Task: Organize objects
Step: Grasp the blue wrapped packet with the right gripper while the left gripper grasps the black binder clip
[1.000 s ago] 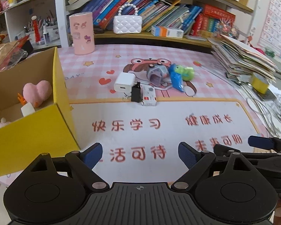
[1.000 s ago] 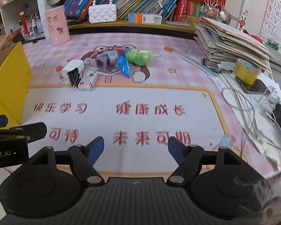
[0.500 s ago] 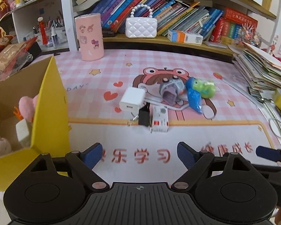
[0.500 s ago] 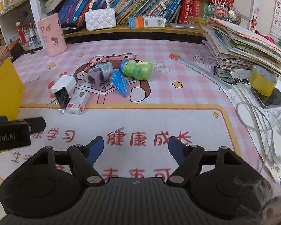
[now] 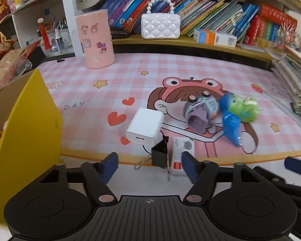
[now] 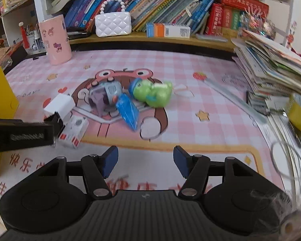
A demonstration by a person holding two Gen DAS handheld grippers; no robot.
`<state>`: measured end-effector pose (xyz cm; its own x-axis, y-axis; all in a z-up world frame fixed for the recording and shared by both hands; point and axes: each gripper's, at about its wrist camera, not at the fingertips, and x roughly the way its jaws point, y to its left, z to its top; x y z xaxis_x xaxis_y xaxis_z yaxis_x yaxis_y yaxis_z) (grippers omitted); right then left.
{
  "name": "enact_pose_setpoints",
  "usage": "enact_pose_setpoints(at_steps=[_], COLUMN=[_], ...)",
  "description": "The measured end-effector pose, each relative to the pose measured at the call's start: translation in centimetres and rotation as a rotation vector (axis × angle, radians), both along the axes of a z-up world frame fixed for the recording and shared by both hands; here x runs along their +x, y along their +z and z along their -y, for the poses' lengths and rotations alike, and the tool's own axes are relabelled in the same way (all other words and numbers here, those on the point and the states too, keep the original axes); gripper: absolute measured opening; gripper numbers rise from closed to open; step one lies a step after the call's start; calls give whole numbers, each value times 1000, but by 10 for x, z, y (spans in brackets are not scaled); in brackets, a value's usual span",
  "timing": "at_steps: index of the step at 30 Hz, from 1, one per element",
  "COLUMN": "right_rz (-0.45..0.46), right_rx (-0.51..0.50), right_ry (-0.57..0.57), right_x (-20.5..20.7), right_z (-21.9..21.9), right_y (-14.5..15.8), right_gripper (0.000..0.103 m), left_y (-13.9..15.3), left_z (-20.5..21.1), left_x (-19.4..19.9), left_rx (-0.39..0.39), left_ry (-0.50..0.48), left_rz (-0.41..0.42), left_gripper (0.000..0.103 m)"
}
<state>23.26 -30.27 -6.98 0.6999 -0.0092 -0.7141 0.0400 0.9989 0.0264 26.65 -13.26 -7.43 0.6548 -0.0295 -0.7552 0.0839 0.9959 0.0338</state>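
1. Surface: pink checked mat (image 5: 130, 76) with cartoon print.
2. On mat: white charger (image 5: 145, 126), black clip (image 5: 159, 155), small white box (image 5: 179, 154), grey-purple toy (image 5: 200, 113), blue bag (image 5: 231, 127), green toy (image 5: 244, 108).
3. Pink cup (image 5: 95, 39) at the back; yellow box (image 5: 28, 132) at the left.

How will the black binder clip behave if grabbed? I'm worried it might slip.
The binder clip looks like stiff folded metal, so it probably won't squash. Its thin wire handles stick out loosely and may swing or catch. It is small and sits tight between the white charger and a small white box, so it might nudge those.
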Motion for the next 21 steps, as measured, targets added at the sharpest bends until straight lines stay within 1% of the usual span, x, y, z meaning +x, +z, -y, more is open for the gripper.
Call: enact_pose_setpoints(at_steps=[1,5,7,10,12,15,16,18,21], right_rz=[4,22,30,41,49,62,64,67,62], right_rx=[-1,-9,-15,-19,-28,-47,-55,-77,-94], right_ry=[8,37,46,57,73,102,111,128,146], right_x=[4,16,23,33,40,51,54,62,72], right_z=[0,-2,-2,-2,-3,-8,-9,-13,-17], right_y=[0,-1,-3,-5,-6,-9,-11,-15,-21], right_gripper=[60,60,60,60,60,60,59,59,56], left_y=[-2,-14,-17,-18,-17,-16,-14,-6,6], left_z=[1,6,6,6,4,-1,-4,-9,-12], left_x=[4,18,20,22,23,23,21,16,8], left_rx=[1,23,10,-7,-32,-62,-83,-114,-143], left_ry=[-3,-18,-26,-36,-40,-14,3,19,11], left_rz=[0,-6,11,22,15,-3,0,23,37], left_gripper=[60,47,44,35,19,17,17,17,17])
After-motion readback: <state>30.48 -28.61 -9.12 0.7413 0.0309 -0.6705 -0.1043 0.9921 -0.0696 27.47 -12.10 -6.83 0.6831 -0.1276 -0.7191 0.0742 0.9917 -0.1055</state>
